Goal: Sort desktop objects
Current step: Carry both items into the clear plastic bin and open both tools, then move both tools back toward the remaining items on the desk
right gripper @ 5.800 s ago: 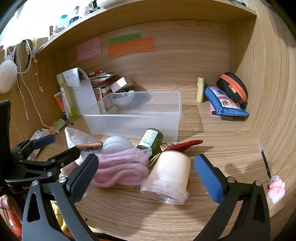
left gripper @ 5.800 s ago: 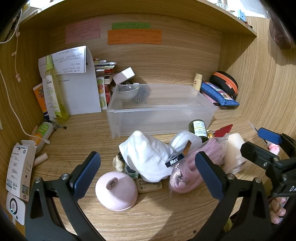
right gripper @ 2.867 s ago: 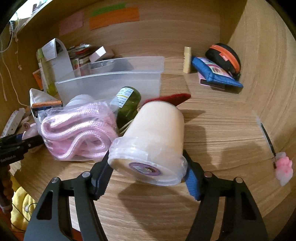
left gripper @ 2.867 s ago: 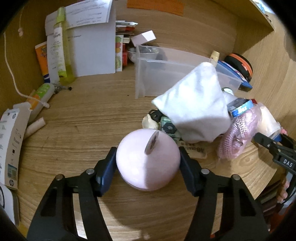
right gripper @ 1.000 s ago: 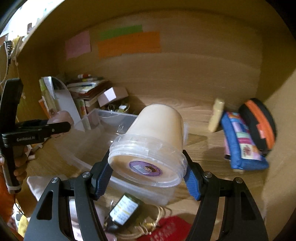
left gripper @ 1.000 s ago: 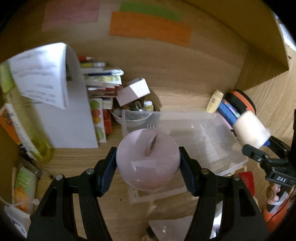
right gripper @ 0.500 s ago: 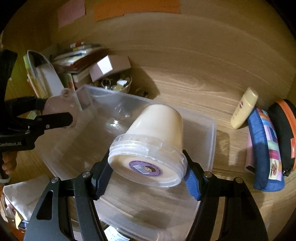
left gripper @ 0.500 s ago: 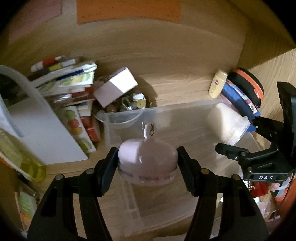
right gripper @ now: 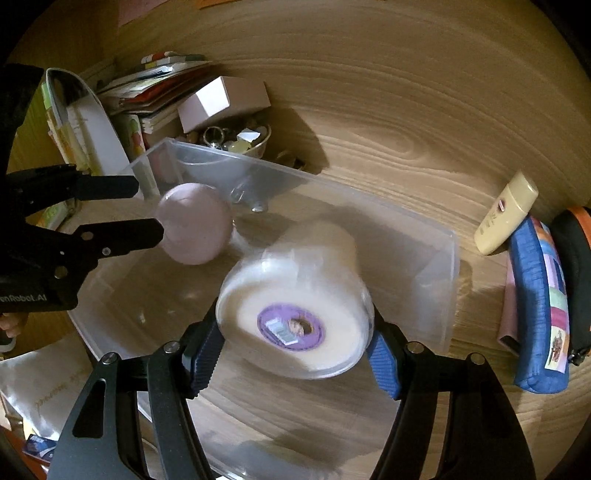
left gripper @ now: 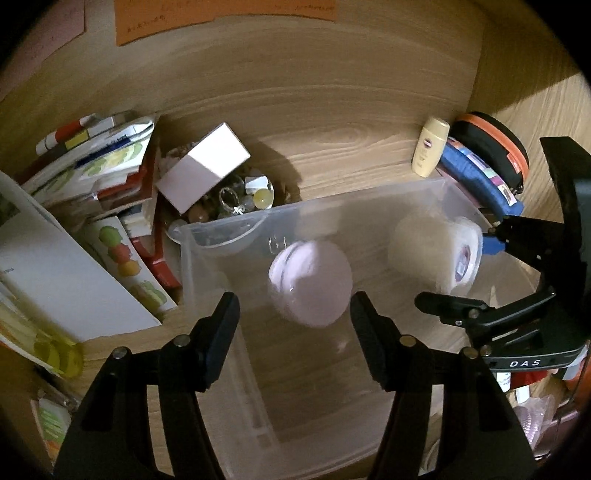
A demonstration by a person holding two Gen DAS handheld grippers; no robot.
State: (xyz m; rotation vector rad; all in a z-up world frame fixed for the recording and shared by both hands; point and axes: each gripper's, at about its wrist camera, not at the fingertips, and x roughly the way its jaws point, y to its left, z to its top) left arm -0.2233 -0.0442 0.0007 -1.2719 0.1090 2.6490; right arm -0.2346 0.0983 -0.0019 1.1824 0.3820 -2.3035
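Over one bin (left gripper: 369,195), left gripper (left gripper: 291,317) gapes empty near one pink dome (left gripper: 310,280); right gripper (right gripper: 293,347) grips one tub (right gripper: 295,295).

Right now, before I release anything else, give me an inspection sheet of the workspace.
Surface: wooden desk, dim light.
Job's things: clear plastic bin; pink round case blurred over its inside, ahead of the left pads; cream lidded jar above the bin floor.
Clutter: bowl of trinkets, white box, stacked booklets, small lotion bottle, blue pouch, black and orange case.
Grippers: left gripper open, touching nothing; right gripper clamped on the jar.
Cables: nothing seen.
Surroundings: wooden back wall, orange note.
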